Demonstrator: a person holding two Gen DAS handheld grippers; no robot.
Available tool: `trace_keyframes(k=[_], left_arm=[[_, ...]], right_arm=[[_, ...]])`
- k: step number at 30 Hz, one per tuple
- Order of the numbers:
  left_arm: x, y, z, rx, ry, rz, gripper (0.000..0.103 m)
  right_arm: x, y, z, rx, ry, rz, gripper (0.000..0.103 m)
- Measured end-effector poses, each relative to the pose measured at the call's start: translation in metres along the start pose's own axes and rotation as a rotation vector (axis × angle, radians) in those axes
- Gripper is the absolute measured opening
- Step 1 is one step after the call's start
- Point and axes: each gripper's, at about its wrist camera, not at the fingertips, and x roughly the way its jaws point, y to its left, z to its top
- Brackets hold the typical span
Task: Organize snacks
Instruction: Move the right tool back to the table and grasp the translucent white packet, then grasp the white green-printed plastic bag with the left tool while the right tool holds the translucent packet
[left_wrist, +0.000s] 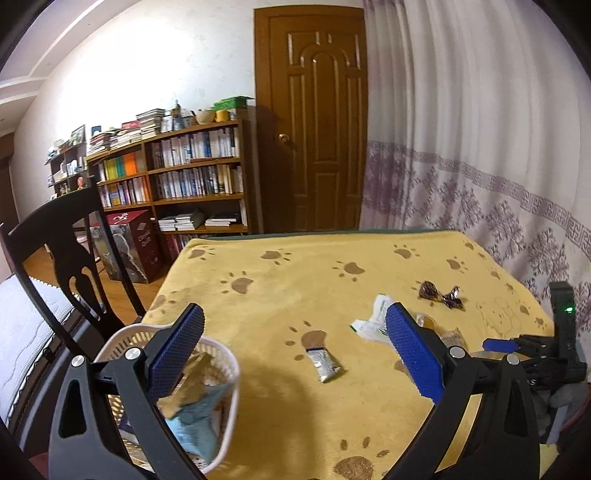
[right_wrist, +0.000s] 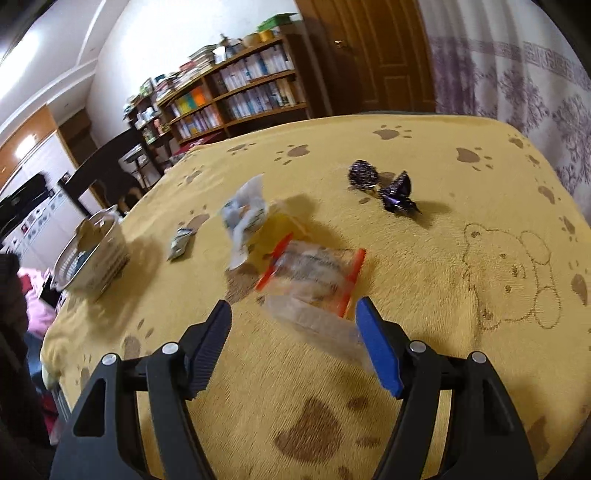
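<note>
Now your right gripper (right_wrist: 293, 345) hangs with jaws spread wide and empty, low centre of the right wrist view, just short of the clear red-edged packet (right_wrist: 314, 275). Come in low, straddle its near end, and close on the body rather than the slack clear film. Your left gripper (left_wrist: 293, 350) is likewise spread and holds nothing, its left finger over the white basket (left_wrist: 225, 373) at lower left.

Loose on the yellow cloth (right_wrist: 424, 258) I count five: one red-edged packet, one white wrapper (right_wrist: 245, 214), one small silver sachet (right_wrist: 181, 242), two dark foil candies (right_wrist: 382, 184). One basket, already holding several packets.
</note>
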Motion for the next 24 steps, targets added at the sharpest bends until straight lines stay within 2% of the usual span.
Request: trace_keyframes(k=[6,15,20,24], left_arm=[[0.014,-0.013,-0.005,0.023,0.031,-0.017,0.1],[0.031,-0.026,-0.011,0.044,0.066,-0.038,0.1],[0.041,-0.029,-0.016,0.038,0.093,-0.045,0.1],[0.05,-0.029,-0.02,0.04,0.117,-0.038,0.1]], right_arm=[[-0.008,0.009,-0.023,-0.048,0.06,-0.003,0.07],[-0.016,0.004,-0.035,-0.089,0.065,-0.04,0.07],[-0.004,-0.006,-0.033,-0.052,0.099,-0.018,0.07],[-0.009,0.003,-0.043,-0.078,0.114,0.006,0.071]])
